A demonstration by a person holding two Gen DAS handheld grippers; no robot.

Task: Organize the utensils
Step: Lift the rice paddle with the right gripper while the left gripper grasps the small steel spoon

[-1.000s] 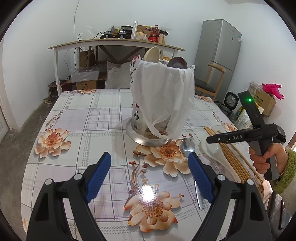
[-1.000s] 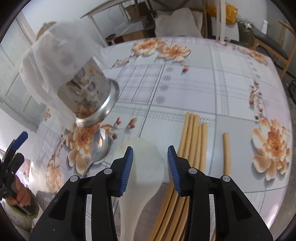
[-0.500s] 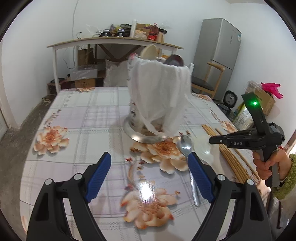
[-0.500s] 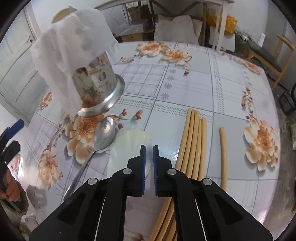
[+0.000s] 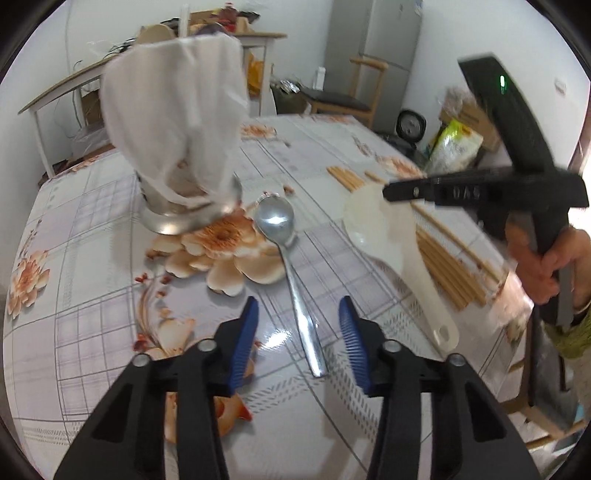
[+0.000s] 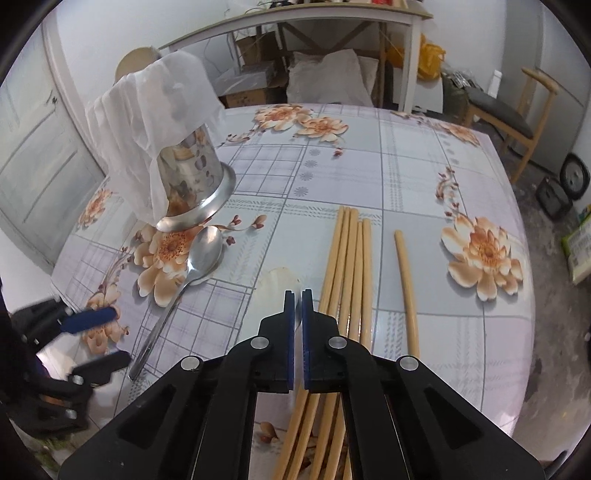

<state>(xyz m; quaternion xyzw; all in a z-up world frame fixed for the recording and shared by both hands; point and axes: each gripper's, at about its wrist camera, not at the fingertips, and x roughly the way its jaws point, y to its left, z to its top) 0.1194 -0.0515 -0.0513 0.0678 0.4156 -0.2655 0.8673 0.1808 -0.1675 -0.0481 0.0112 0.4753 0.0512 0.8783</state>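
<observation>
A metal utensil holder draped with a white cloth stands on the flowered table; it also shows in the right wrist view. A steel spoon lies in front of it, its handle between the fingers of my open left gripper. My right gripper is shut on the white rice paddle, whose bowl shows just ahead of the fingertips. Several bamboo chopsticks lie beside it, one apart to the right.
A wooden chair and a fridge stand beyond the table's far edge. A side table with boxes under it is at the back. Bags sit on the floor to the right.
My left gripper has moved right and down over the spoon handle and narrowed. My right gripper has closed on the rice paddle and lifted slightly.
</observation>
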